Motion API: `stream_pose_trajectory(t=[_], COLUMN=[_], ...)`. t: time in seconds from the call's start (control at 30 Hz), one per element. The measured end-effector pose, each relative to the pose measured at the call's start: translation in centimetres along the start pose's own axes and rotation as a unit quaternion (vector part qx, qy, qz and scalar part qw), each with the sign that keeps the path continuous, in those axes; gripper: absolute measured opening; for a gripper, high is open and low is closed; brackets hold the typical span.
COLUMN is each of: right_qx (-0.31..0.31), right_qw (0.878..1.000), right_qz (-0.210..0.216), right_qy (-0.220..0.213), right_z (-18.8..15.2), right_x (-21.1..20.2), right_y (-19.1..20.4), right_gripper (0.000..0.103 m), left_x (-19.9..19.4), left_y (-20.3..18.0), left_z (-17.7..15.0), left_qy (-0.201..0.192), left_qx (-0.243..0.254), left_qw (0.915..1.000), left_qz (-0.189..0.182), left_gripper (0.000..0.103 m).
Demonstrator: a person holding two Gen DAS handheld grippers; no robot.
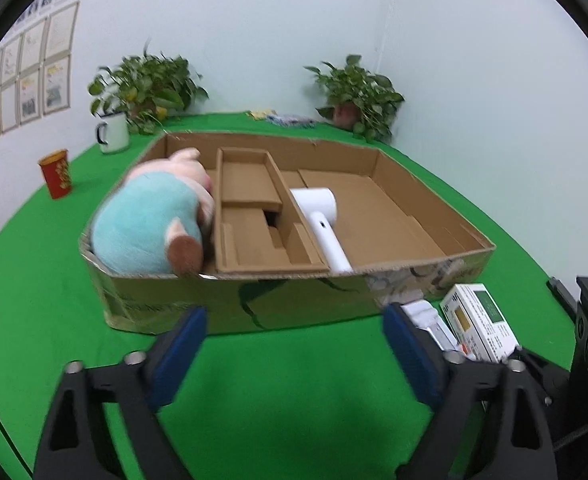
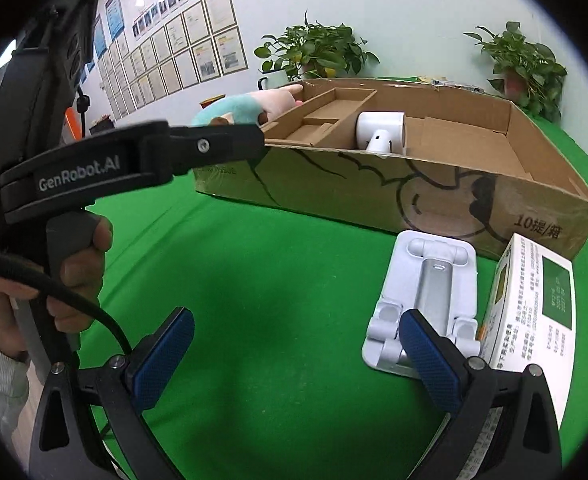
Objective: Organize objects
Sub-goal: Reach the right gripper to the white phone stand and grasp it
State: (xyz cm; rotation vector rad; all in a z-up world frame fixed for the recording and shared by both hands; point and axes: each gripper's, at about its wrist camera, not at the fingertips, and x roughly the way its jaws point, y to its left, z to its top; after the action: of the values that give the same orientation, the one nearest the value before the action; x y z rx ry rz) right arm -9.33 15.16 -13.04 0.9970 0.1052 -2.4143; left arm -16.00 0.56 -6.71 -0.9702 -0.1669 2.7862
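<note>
A shallow cardboard box (image 1: 254, 304) lies on the green cloth. In it are a plush pig in a teal shirt (image 1: 146, 224) at the left end and a white hair dryer (image 1: 321, 216) in the middle. My left gripper (image 1: 294, 320) hangs open over bare cloth in front of the box wall, with nothing between its blue pads. A folded white phone stand (image 2: 425, 300) and a white and green carton (image 2: 533, 312) lie side by side before the box. My right gripper (image 2: 297, 316) is open, and its right pad overlaps the stand's near edge.
Two potted plants (image 1: 150, 88) (image 1: 357, 96) stand against the back wall, with a white enamel mug (image 1: 112, 132) and a red cup (image 1: 56, 174) to the left. A hand (image 2: 82, 256) grips the left tool's handle. Framed papers (image 2: 190, 48) line the left wall.
</note>
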Motion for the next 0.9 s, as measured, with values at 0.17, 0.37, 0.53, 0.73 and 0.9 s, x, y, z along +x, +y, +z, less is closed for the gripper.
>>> stream_pose_trajectory(t=[0.17, 0.37, 0.53, 0.73, 0.9], right_qx=[0.017, 0.016, 0.007, -0.027, -0.025], right_qw=[0.999, 0.998, 0.996, 0.988, 0.991], right_qz=[-0.034, -0.056, -0.083, -0.145, -0.121], right_qy=[0.003, 0.034, 0.045, 0.049, 0.041], right_z=[-0.2, 0.5, 1.0, 0.9, 0.1], right_x=[-0.6, 0.9, 1.7, 1.9, 0.9], right_y=[-1.9, -3.3, -3.2, -2.4, -1.6], right_gripper=[0.102, 0.102, 0.1, 0.052, 0.046], left_x=[1.0, 2.0, 1.8, 1.7, 1.0], left_y=[-0.1, 0.2, 0.4, 1.0, 0.9], left_z=[-0.5, -0.4, -0.5, -1.2, -2.1], left_qy=[0.016, 0.035, 0.042, 0.057, 0.074], left_qx=[-0.003, -0.032, -0.034, -0.049, -0.047], left_qw=[0.9996, 0.9982, 0.998, 0.9964, 0.9943], left_qz=[-0.022, -0.036, -0.034, -0.039, -0.061], left_gripper=[0.067, 0.086, 0.086, 0.086, 0.086])
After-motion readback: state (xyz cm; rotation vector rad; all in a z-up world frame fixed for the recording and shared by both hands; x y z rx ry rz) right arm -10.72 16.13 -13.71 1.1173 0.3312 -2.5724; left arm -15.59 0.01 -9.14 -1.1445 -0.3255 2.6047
